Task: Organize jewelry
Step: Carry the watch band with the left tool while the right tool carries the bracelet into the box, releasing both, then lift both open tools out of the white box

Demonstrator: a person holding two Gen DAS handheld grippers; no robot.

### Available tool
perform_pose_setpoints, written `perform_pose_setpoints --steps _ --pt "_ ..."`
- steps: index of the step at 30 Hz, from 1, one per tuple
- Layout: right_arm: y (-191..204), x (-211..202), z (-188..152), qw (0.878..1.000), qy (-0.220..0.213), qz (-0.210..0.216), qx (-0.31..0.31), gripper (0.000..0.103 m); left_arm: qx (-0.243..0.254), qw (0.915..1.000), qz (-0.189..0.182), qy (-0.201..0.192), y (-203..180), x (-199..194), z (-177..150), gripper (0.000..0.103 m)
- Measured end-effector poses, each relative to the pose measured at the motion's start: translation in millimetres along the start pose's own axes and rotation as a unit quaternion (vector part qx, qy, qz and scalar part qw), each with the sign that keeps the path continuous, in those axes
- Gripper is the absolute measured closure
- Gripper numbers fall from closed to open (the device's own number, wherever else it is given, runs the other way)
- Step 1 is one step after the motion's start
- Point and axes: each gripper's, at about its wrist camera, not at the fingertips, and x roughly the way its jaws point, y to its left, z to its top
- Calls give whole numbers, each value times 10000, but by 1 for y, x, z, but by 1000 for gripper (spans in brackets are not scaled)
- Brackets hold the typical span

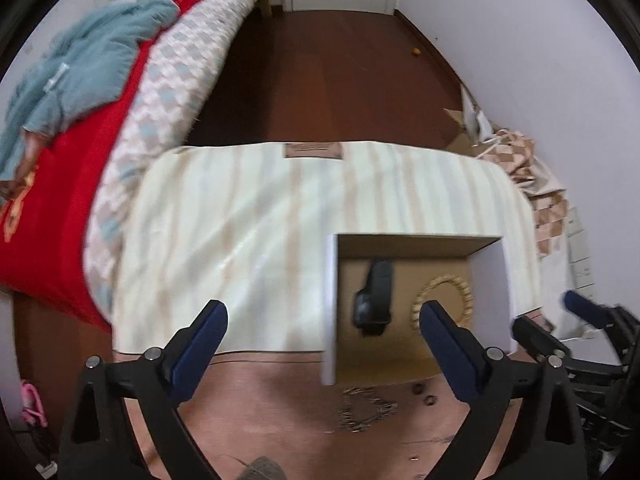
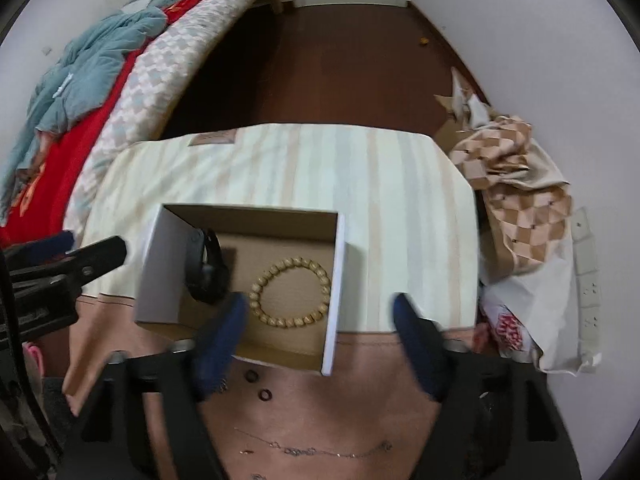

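The box (image 2: 244, 280) sits open-topped at the table's near edge, half on the striped cloth (image 2: 320, 168), presumably so pieces can be dropped straight in. Inside, a beaded bracelet (image 2: 290, 290) of pale wooden beads lies flat at 3 o'clock of a black watch (image 2: 206, 276). Two small dark rings (image 2: 258, 385) and a thin chain (image 2: 312, 449) lie on the bare table at 6 o'clock of the box. The right gripper (image 2: 320, 312) hovers wide open over it, empty; the left gripper (image 1: 324, 320) likewise gapes, holding nothing.
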Motion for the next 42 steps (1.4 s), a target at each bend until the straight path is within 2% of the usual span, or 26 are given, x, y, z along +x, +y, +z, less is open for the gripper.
perform_pose_setpoints --steps 2,5,14,23,36,42 --pt "1 2 -8 9997 22 -249 5 8 23 9998 192 -14 3 2 -9 1" --pt "5 4 -18 9991 1 -430 24 3 41 9992 390 -124 7 1 -21 1" --pt "14 -7 -36 9980 -189 -607 72 2 -3 9977 617 -274 11 -13 -44 1" --pt "20 -36 -46 9970 -412 -657 56 2 -72 9961 643 -596 13 -51 -58 1" --pt "36 -131 -82 9893 -1149 -900 14 2 -22 9901 547 -1292 12 -134 -103 1" --pt "47 -175 -104 9849 -1470 -913 -36 2 -15 9879 486 -1470 15 -160 -122 1"
